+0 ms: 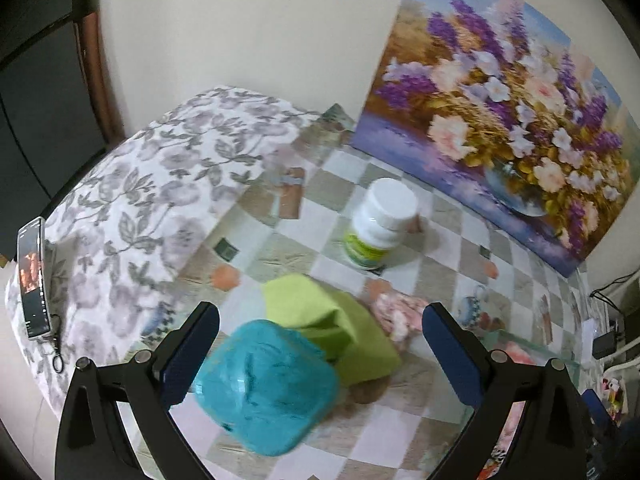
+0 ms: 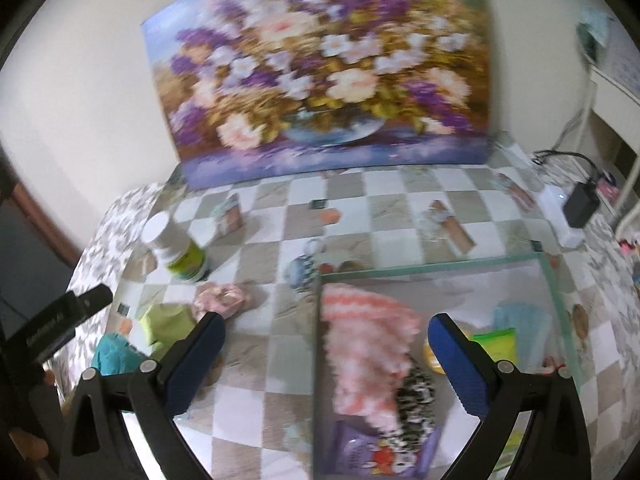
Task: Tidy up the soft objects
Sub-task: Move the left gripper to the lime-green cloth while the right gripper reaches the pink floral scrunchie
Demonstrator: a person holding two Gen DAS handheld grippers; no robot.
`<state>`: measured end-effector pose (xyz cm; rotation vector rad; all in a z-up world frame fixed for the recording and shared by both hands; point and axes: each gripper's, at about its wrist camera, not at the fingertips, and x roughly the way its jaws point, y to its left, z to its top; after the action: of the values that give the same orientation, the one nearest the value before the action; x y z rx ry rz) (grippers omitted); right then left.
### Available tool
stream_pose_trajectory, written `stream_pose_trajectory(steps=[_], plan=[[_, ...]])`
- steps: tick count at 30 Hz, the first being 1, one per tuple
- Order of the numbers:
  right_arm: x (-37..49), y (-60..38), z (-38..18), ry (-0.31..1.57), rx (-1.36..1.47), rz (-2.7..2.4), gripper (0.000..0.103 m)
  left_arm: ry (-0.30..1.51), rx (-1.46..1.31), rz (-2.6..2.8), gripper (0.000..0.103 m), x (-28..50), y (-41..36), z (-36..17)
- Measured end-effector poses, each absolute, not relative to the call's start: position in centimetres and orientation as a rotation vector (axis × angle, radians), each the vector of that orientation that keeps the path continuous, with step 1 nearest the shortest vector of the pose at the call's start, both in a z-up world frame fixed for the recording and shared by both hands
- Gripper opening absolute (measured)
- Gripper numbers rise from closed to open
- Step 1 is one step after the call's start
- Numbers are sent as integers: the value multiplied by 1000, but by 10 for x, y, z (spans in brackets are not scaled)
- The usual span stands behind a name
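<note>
Left gripper (image 1: 320, 344): its fingers are standing wide apart, gripping nothing. A teal soft object (image 1: 266, 388) is lying on the checkered tablecloth (image 1: 424, 280) between them, closer to the left finger (image 1: 192, 356); whether it is touching that finger cannot be told through the blur. A light green cloth (image 1: 340, 320) is sitting just behind the teal one, overlapping it, also between the fingers. A pink ruffled piece (image 1: 396, 312) is lying beside the green cloth, near the right finger but apart from it. A white bottle (image 1: 378, 222) with a green label is standing farther back, and a floral painting (image 1: 500, 120) is leaning on the wall. A phone (image 1: 32, 276) is resting on the floral fabric (image 1: 160, 184) at left.

Right gripper (image 2: 326, 356): its fingers are likewise spread wide and holding nothing. It is hovering over the near-left part of a clear glass box (image 2: 560, 304). Inside the box, a pink-and-white fuzzy item (image 2: 368, 344) is lying between the fingers, with a black-and-white patterned item (image 2: 412, 400) in front of it and a purple packet (image 2: 368, 452) at the box's near edge. A power adapter (image 2: 580, 204) is sitting at the far right.
</note>
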<state>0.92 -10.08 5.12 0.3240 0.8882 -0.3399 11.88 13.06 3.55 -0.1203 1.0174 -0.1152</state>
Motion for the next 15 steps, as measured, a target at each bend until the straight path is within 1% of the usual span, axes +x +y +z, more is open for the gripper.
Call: stream_pose_trajectory(steps=[15], plan=[[47, -31, 38, 953, 162, -245, 103, 1084, -167, -56, 101, 133, 172, 17]])
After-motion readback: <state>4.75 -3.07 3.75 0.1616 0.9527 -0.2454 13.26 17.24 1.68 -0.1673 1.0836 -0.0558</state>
